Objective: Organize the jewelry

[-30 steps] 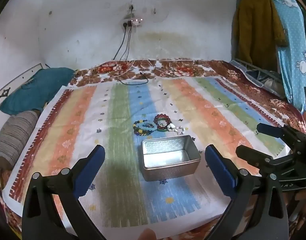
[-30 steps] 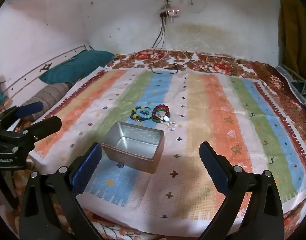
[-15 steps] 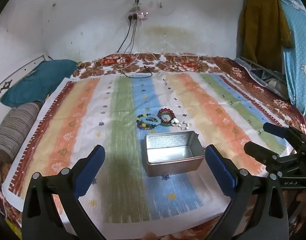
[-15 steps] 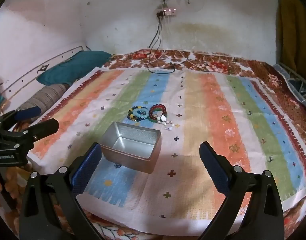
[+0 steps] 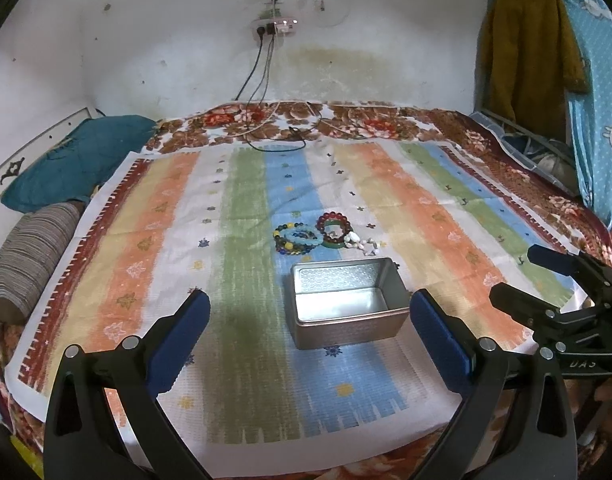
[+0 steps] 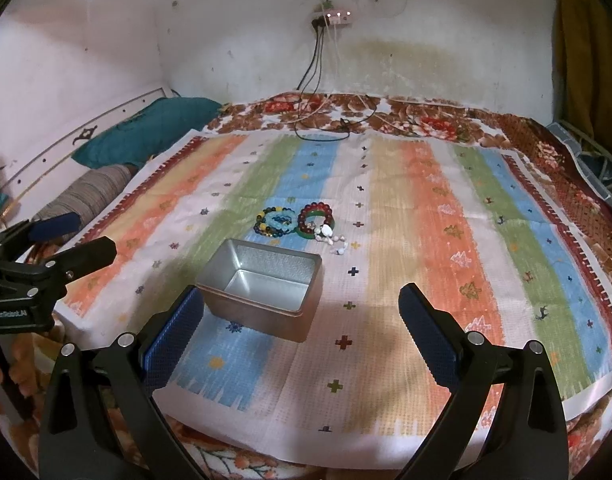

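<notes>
An open, empty silver tin sits on a striped cloth on a bed. Just beyond it lie a blue and dark bead bracelet, a red and green bead bracelet and a white shell piece. My left gripper is open and empty, held above the near edge in front of the tin; it also shows in the right wrist view. My right gripper is open and empty, to the right of the left one.
A teal pillow and a striped bolster lie at the left. Cables run from a wall socket onto the far end of the bed. Clothes hang at the right. A floral sheet borders the cloth.
Both grippers have pulled back and risen a little, so the tin and the jewelry sit slightly farther away in both views. Nothing has been picked up.
</notes>
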A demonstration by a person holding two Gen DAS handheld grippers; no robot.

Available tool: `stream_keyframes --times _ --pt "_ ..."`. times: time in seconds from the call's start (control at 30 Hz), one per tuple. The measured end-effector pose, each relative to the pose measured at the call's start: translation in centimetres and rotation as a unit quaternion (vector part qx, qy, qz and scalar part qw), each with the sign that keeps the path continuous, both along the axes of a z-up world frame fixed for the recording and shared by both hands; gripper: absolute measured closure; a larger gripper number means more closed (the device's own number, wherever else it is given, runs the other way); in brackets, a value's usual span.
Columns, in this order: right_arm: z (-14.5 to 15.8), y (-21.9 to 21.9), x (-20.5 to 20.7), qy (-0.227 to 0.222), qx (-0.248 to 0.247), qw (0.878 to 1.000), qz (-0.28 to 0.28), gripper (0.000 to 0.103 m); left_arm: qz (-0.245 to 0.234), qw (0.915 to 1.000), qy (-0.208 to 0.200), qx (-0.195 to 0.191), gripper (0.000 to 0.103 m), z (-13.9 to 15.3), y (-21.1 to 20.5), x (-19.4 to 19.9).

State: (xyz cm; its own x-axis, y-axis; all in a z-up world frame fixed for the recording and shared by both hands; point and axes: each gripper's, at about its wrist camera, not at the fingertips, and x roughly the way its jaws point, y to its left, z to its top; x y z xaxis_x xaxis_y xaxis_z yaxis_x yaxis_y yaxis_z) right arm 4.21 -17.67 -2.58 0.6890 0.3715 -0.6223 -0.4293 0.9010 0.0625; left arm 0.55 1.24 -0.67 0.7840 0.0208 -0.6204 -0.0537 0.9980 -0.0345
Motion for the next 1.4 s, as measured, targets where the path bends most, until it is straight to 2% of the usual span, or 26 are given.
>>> stream_keyframes --times 0.9,1.4 --pt "-0.5 -0.5 0.9 0.017 0.003 1.000 -0.012 0.004 0.013 0.9998 0.014 -0.001 0.005 -0.2 0.3 0.3" --pt "-0.6 0.3 2.4 0.030 -0.002 0.999 -0.010 0.004 0.025 0.9989 0.041 0.001 0.005 -0.4 0.8 2.2"
